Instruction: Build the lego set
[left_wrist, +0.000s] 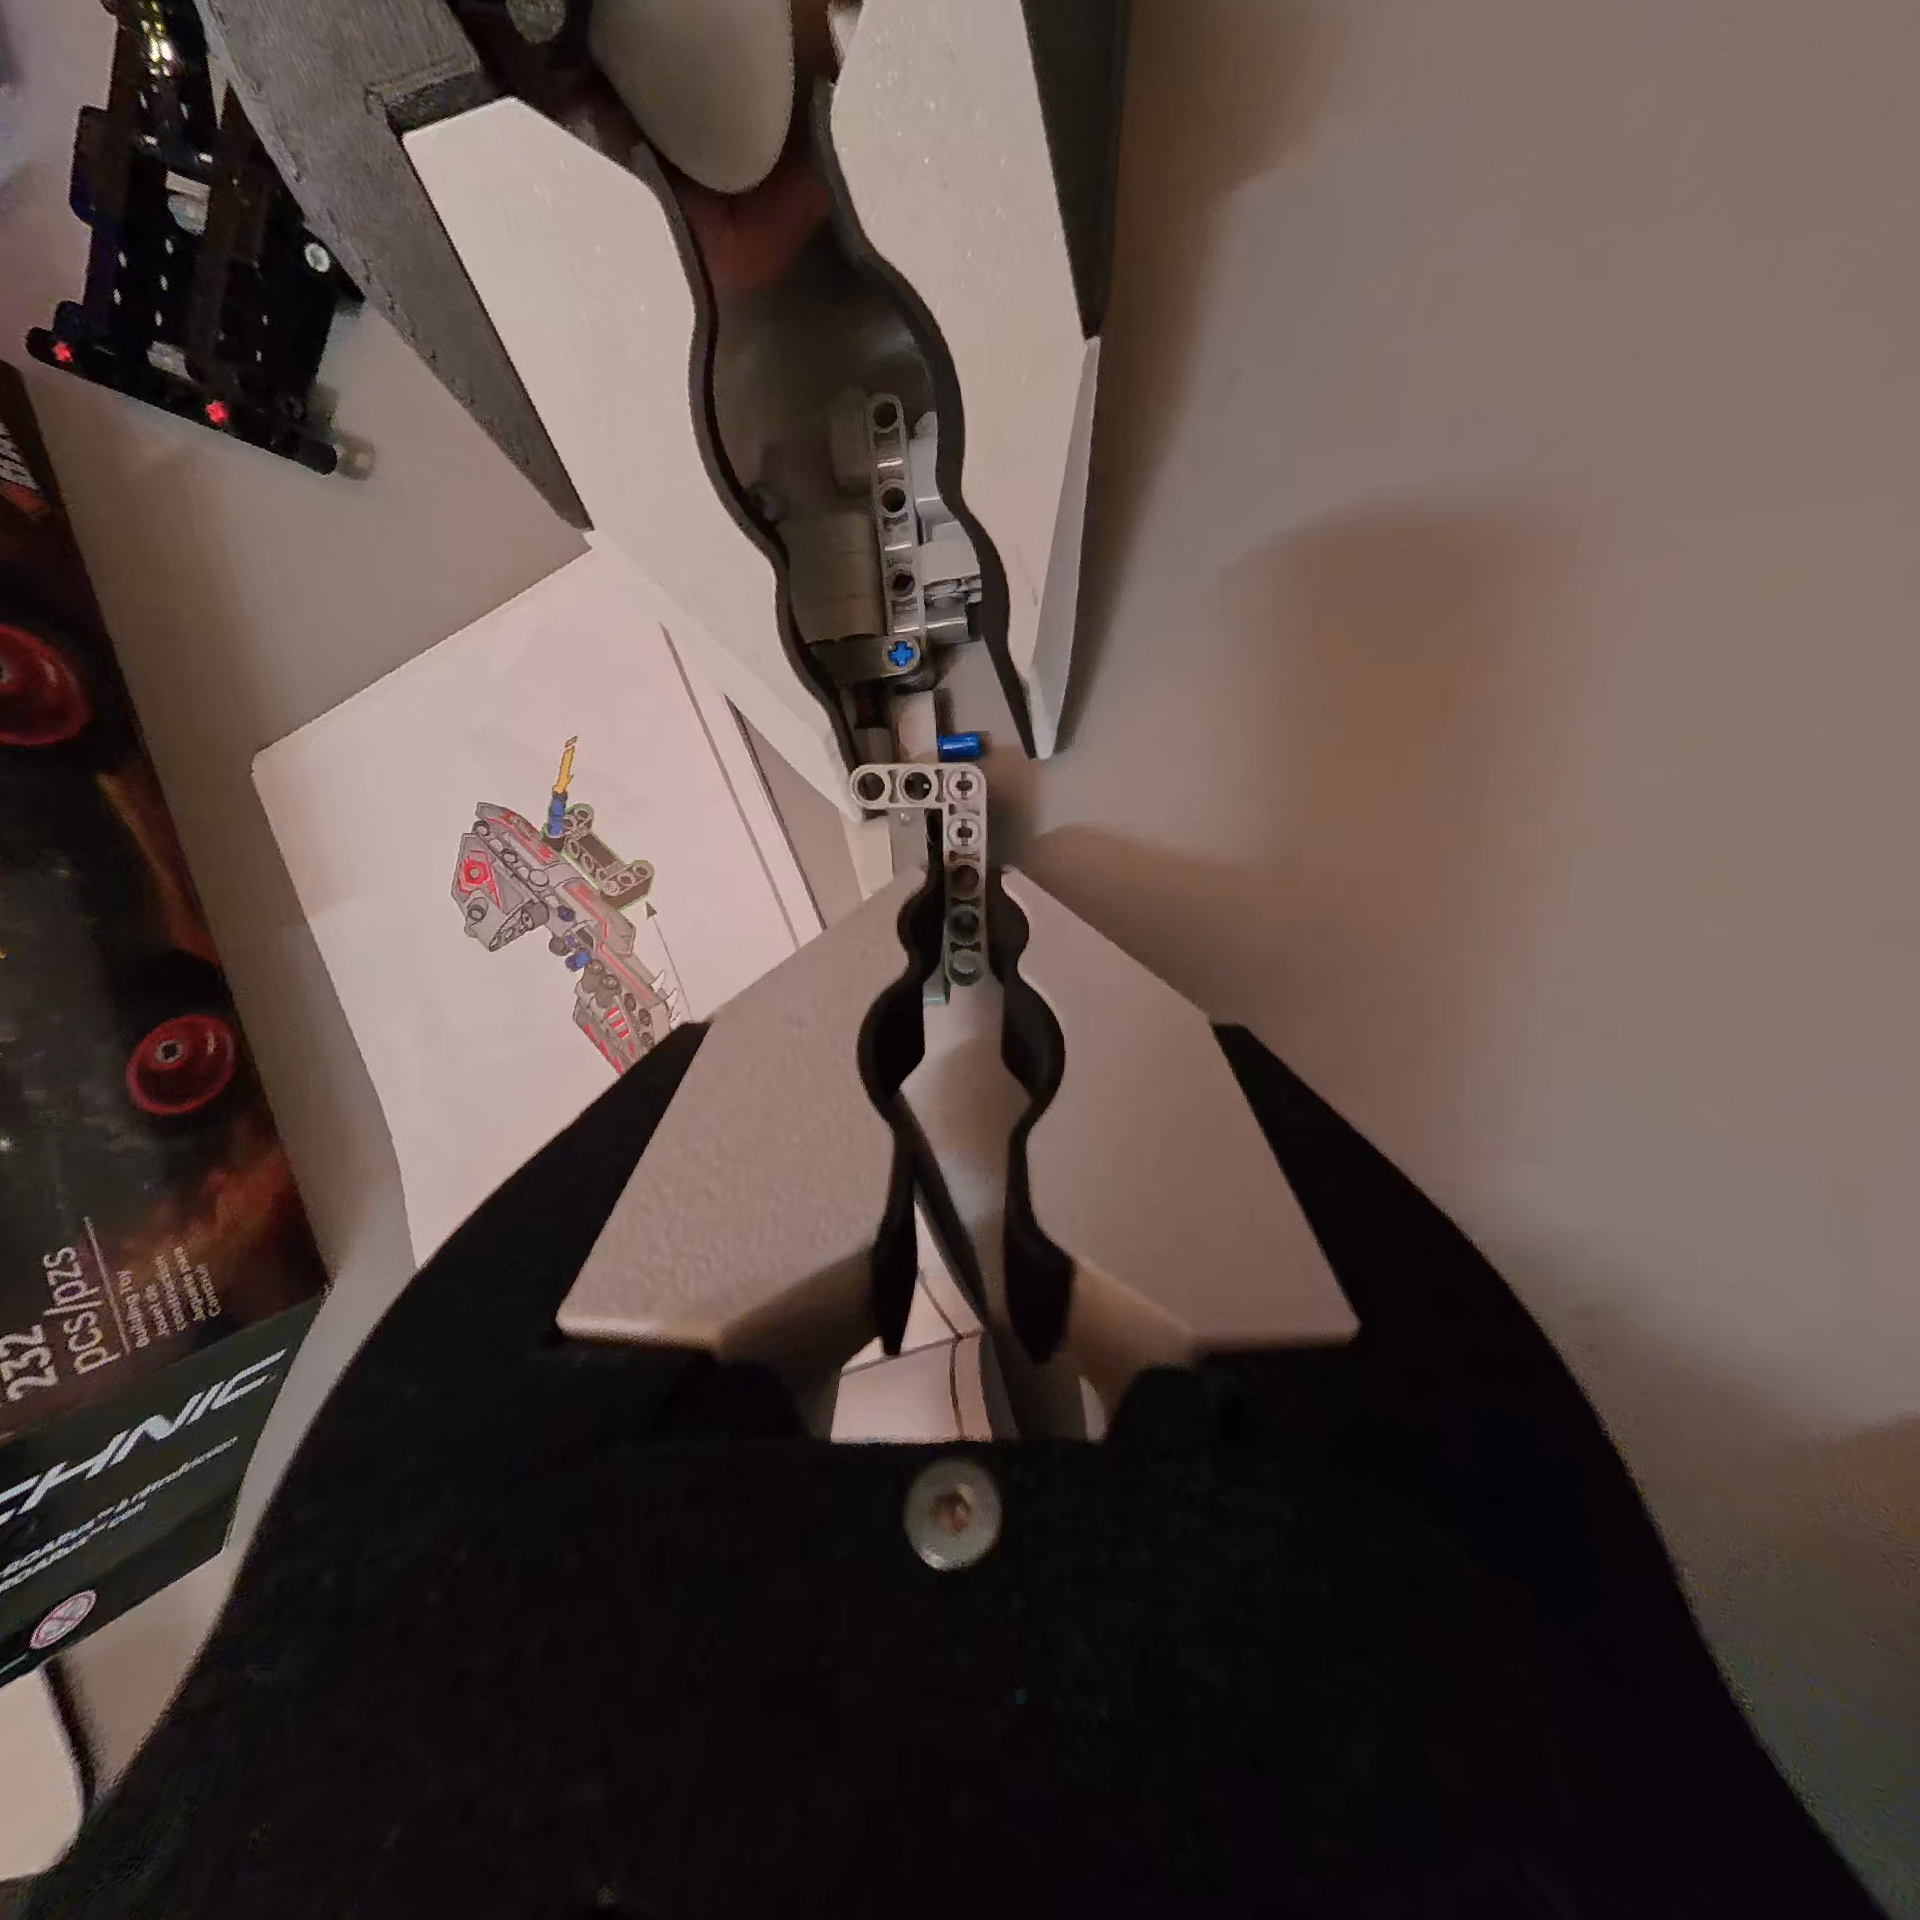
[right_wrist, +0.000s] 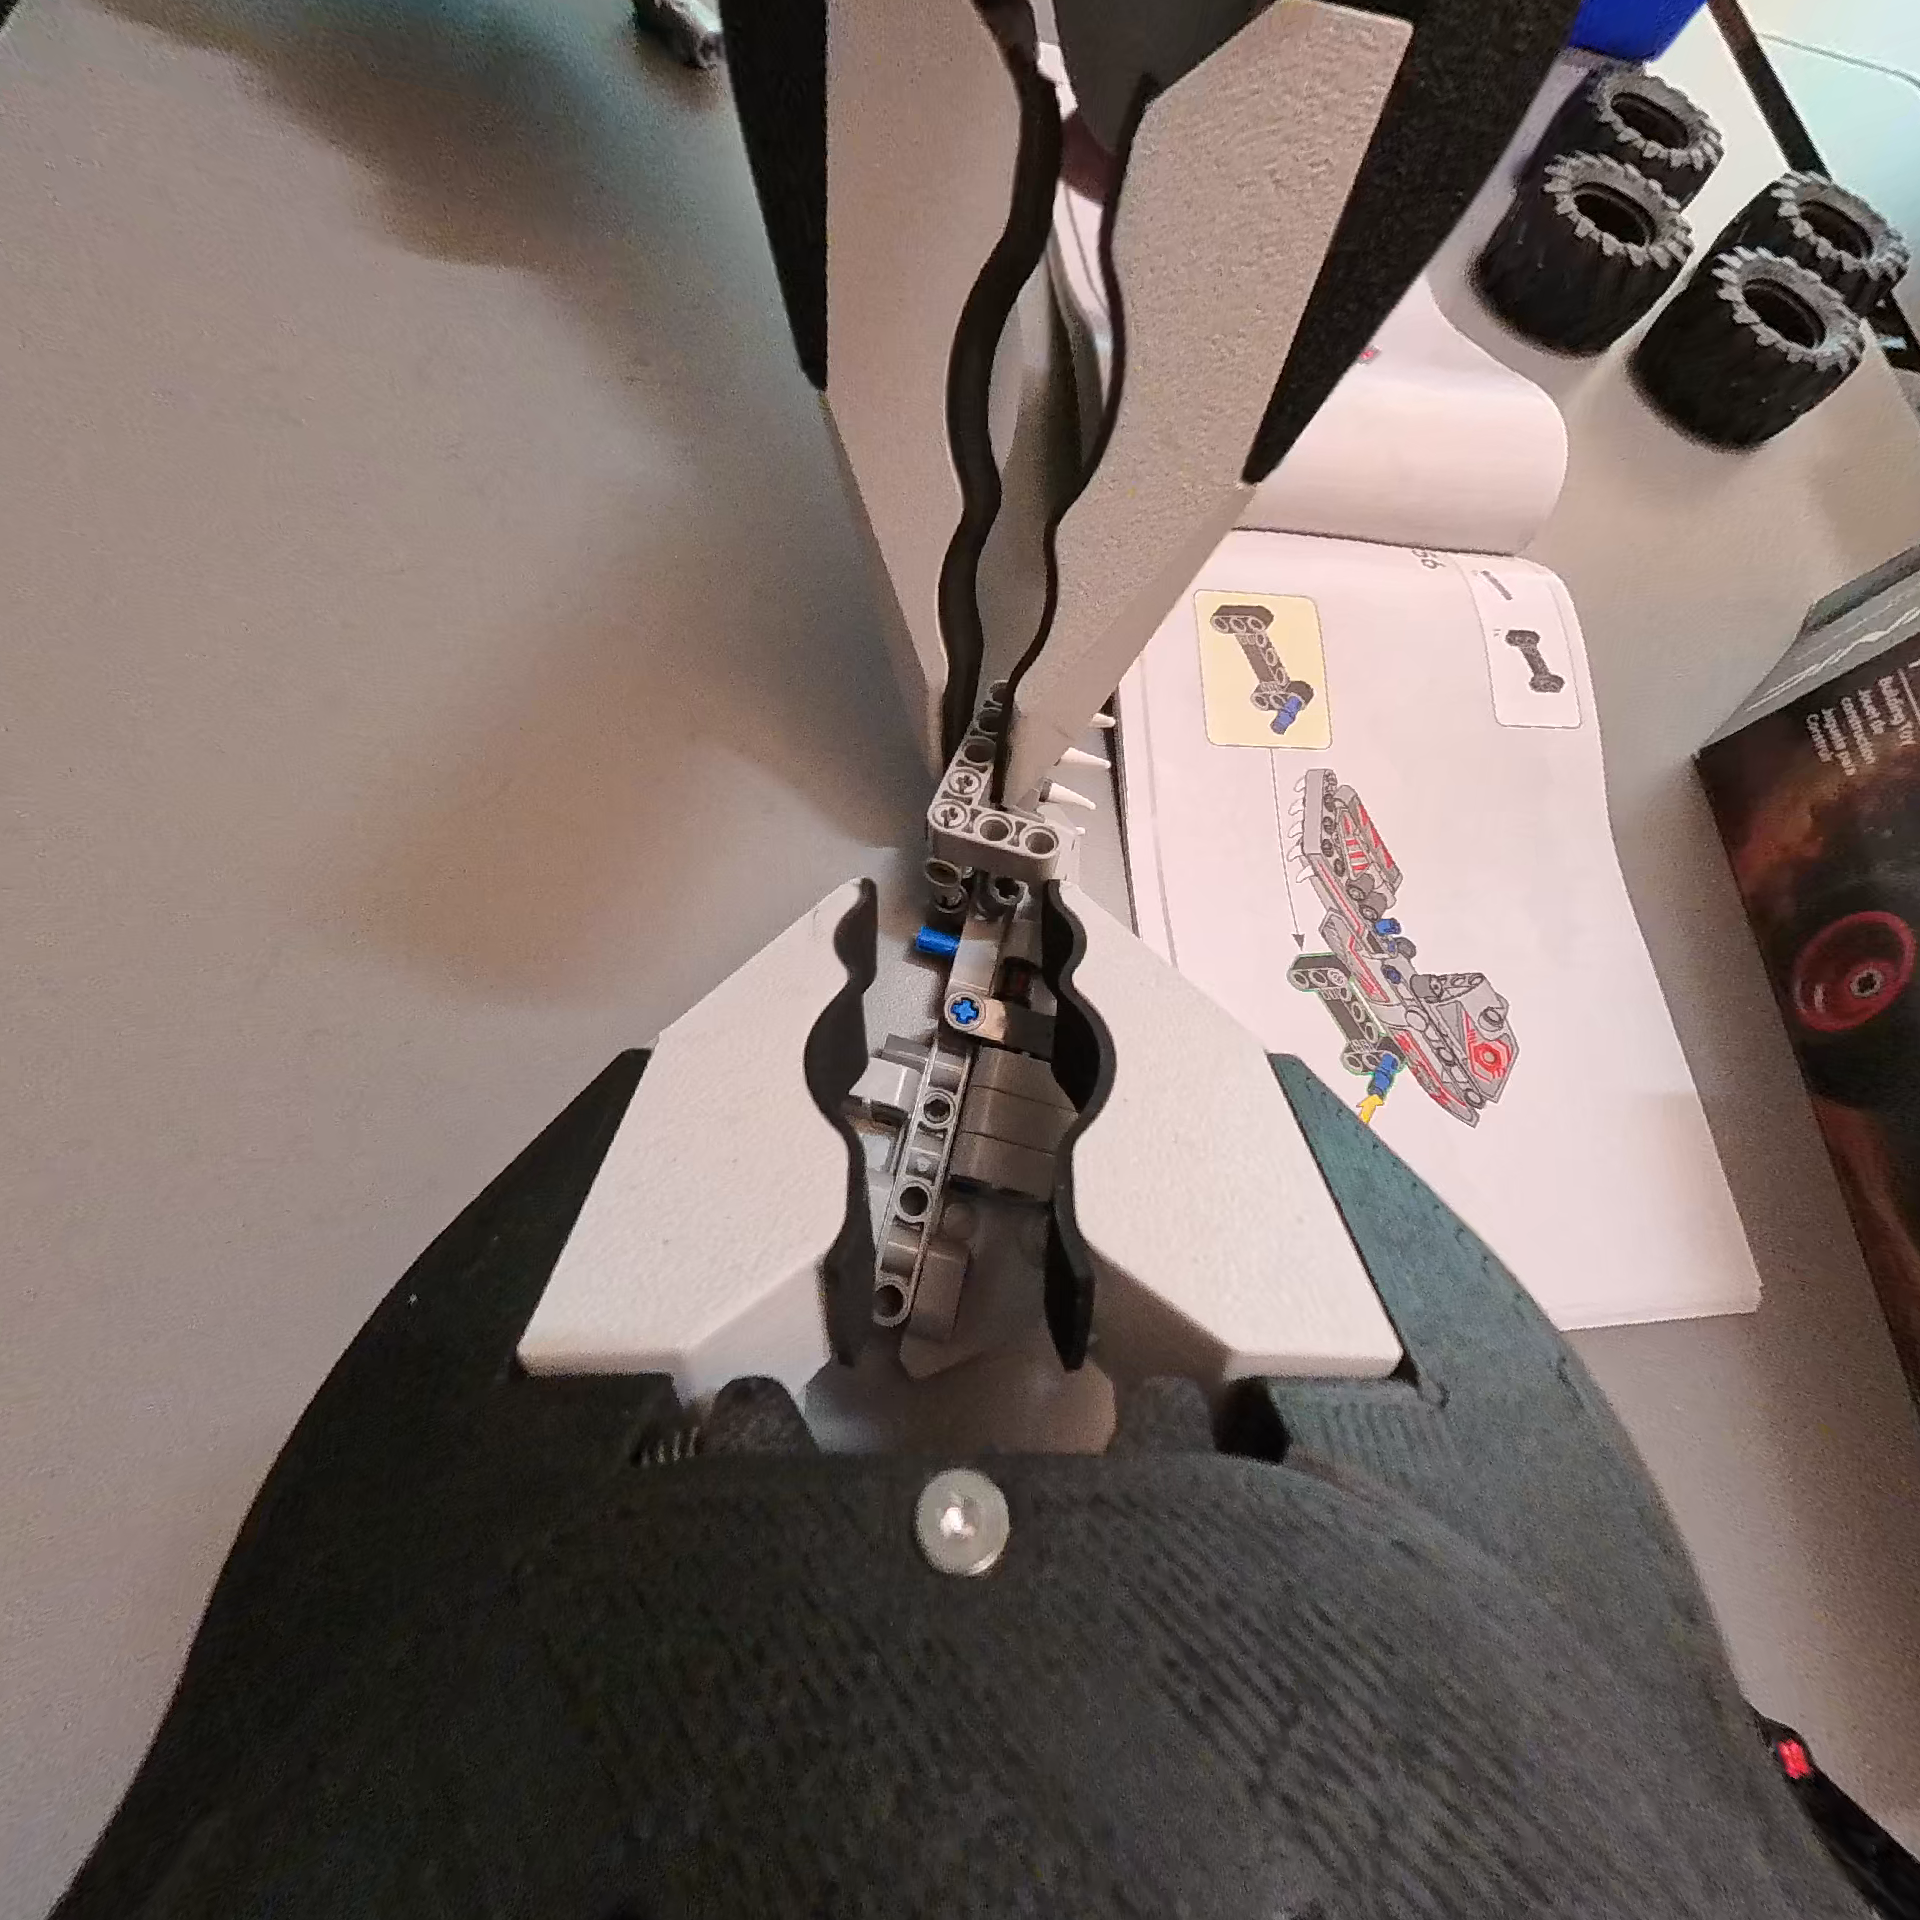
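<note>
Left wrist view: left claw (left_wrist: 961, 935) was clamped on a light-grey L-shaped liftarm (left_wrist: 951, 831), its short leg pointed at the blue pin (left_wrist: 961, 744), frame centre. Likely lined up for mating. Right claw (right_wrist: 961, 1039) gripped the grey subassembly (right_wrist: 961, 1122) edge-on, probably to brace against push force. Both claws had wavy black rubber-like pads. The liftarm was hard plastic with round holes. Instruction booklet (right_wrist: 1455, 935) lay open on the table (right_wrist: 364, 520), right of frame; knobby black tyres (right_wrist: 1714, 229) upper right.
</note>
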